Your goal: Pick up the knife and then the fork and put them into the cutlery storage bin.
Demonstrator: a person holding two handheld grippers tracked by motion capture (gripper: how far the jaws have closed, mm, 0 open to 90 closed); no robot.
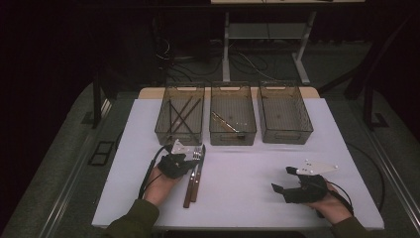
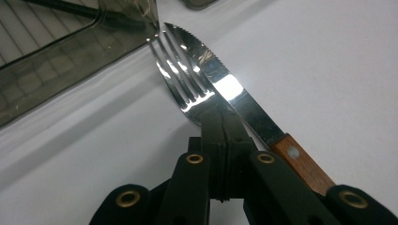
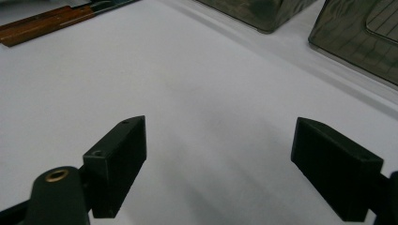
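Observation:
A fork (image 2: 187, 79) and a serrated knife (image 2: 234, 93), both with wooden handles, lie side by side on the white table (image 1: 247, 163). My left gripper (image 2: 224, 123) is shut on the fork's neck just behind the tines, and the knife lies apart to its right. In the high view the left gripper (image 1: 184, 162) sits at the left of the fork (image 1: 188, 191) and knife (image 1: 196, 184). At the table's front right my right gripper (image 1: 278, 191) rests low with its jaws wide apart. Nothing lies between the jaws of this right gripper (image 3: 218, 164).
Three smoky clear bins stand in a row at the back. The left bin (image 1: 180, 116) holds dark thin sticks, the middle bin (image 1: 233, 116) holds a long utensil, and the right bin (image 1: 285, 114) looks bare. Cables trail off both table sides.

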